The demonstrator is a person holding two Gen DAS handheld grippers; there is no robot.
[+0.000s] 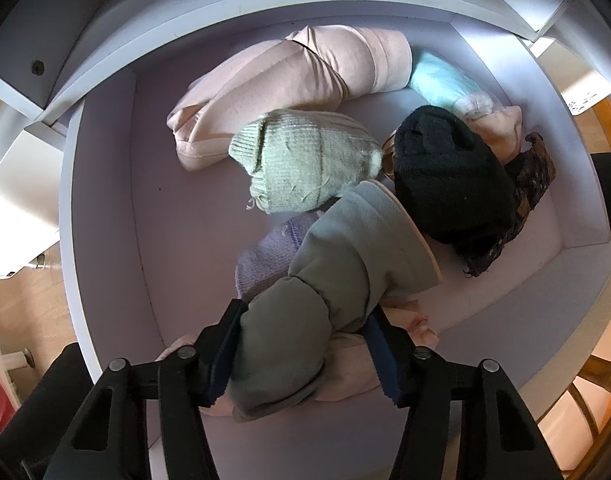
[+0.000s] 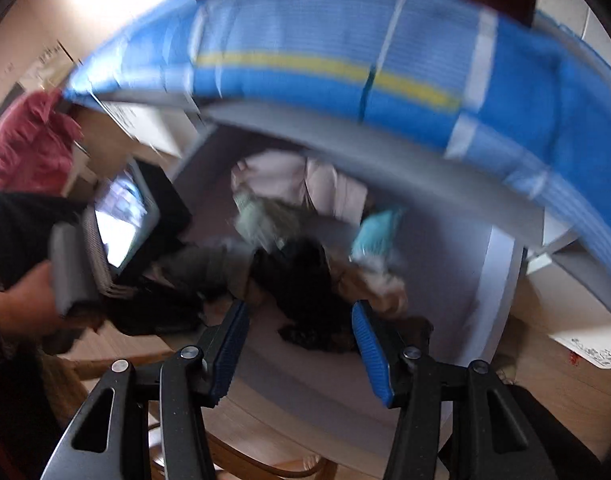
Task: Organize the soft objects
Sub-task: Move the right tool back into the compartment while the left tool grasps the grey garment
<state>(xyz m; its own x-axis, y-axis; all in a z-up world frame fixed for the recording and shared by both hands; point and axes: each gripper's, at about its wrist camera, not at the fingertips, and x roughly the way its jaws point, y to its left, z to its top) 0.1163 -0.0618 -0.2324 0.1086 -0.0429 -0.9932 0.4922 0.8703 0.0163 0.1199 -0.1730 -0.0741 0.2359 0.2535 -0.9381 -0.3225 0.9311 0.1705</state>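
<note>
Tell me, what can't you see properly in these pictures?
- Left wrist view: the lilac knit item and pink garment lie mostly under the grey-green garment between the left gripper fingers.
- Left wrist view: the patterned brown cloth is half hidden by the black knit hat.
- Right wrist view: motion blur smears the drawer's clothes; the blue mat is cut off.

The left wrist view is sharp but dim, with bright light entering at the upper right. The right wrist view is heavily motion-blurred, especially the blue striped woven cloth [image 2: 385, 60]. Both views curve at their edges.
</note>
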